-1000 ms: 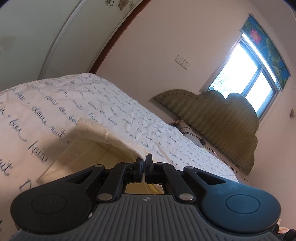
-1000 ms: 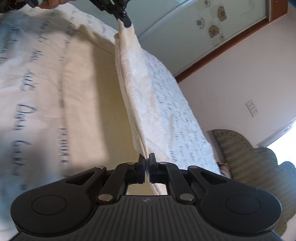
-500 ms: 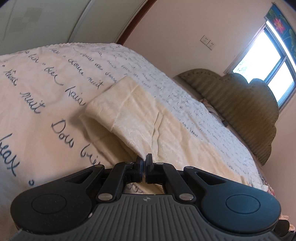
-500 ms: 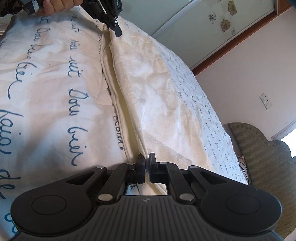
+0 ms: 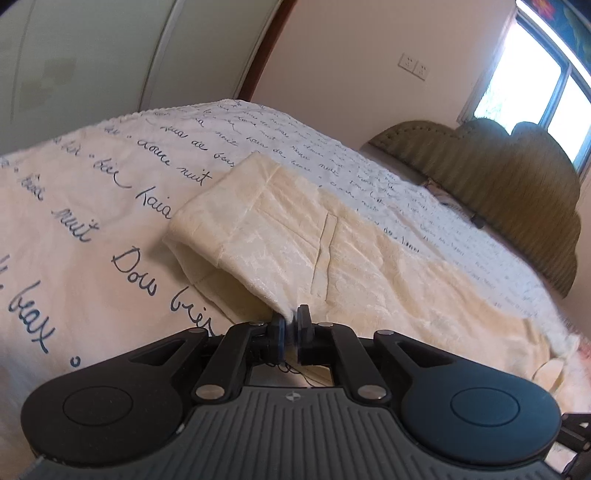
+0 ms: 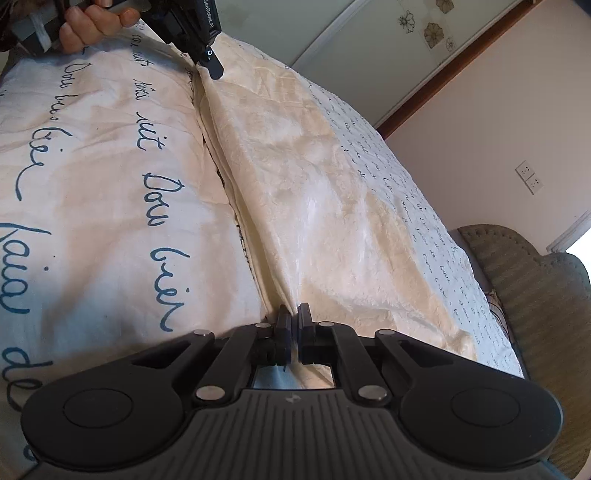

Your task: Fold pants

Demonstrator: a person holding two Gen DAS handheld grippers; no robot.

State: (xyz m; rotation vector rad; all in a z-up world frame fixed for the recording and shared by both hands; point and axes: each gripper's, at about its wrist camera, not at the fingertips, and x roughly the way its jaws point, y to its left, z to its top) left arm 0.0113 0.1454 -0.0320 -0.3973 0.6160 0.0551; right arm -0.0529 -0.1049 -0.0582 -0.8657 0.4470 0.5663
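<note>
A: Pants (image 5: 295,243) in left wrist view: cream, textured fabric, lying on the bed (image 5: 92,206), folded lengthwise so one layer sits on another. Near end shows the doubled edge with a shadowed gap under the top layer. Seam and a pocket line visible on the upper face.

B: Left gripper (image 5: 291,325)?

A: Fingers (image 5: 277,328) nearly together, a corner of the pants pinched between them. Bed cover is white with dark blue handwriting print. Padded olive headboard (image 5: 498,177) at far right, window (image 5: 535,70) above it, twin wall socket (image 5: 413,64) on the wall.

B: Right wrist view?

A: Same pants (image 6: 325,206), seen running away from the camera as a long cream strip across the bed (image 6: 92,166). Stacked layer edges line up along its left side. Surface crinkled, mostly flat, catching glare mid-length.

B: Right gripper (image 6: 293,325)?

A: Fingers (image 6: 304,321) almost closed, near edge of the pants clamped in the narrow gap. At the far end, the left gripper (image 6: 212,68) grips the other corner, low against the bed. Person's hand (image 6: 92,26) wraps its handle at top left. Wardrobe door (image 6: 388,40) with flower decals behind, headboard (image 6: 535,295) at right.
</note>
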